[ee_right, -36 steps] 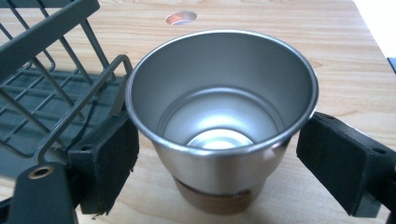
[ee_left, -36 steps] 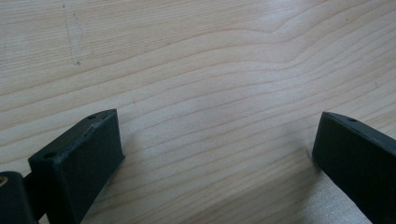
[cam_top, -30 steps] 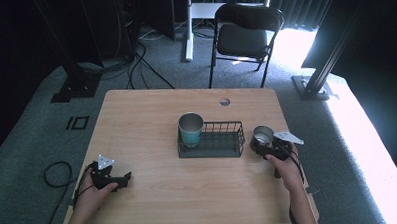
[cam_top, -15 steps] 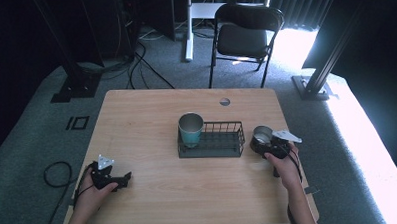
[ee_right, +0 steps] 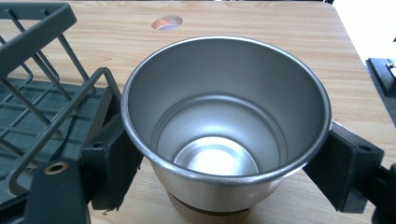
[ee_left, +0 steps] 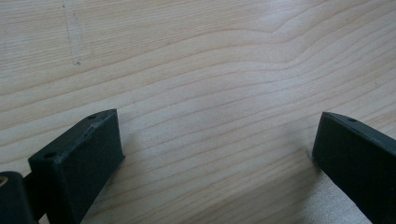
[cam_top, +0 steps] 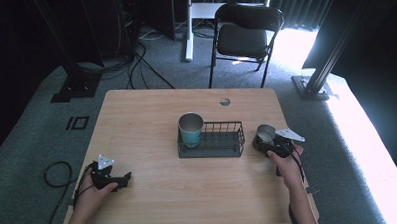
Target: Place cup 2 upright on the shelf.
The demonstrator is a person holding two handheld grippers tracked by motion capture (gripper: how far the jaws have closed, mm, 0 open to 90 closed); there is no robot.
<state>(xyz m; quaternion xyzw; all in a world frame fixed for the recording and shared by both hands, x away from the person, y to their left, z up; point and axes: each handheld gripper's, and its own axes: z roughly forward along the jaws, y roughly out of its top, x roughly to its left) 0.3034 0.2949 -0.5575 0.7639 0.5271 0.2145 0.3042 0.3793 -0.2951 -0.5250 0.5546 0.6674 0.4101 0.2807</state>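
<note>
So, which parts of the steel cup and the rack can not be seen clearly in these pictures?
- Steel cup: its base is cut off by the bottom edge in the right gripper view; in the high view the right gripper hides its lower wall.
- Wire rack: cut off by the left edge there.
- Teal cup: too small to show its contents.

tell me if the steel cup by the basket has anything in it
Empty. The right gripper view looks straight into the steel cup and its bare shiny bottom shows, with nothing inside; it stands upright beside the wire basket.
</note>
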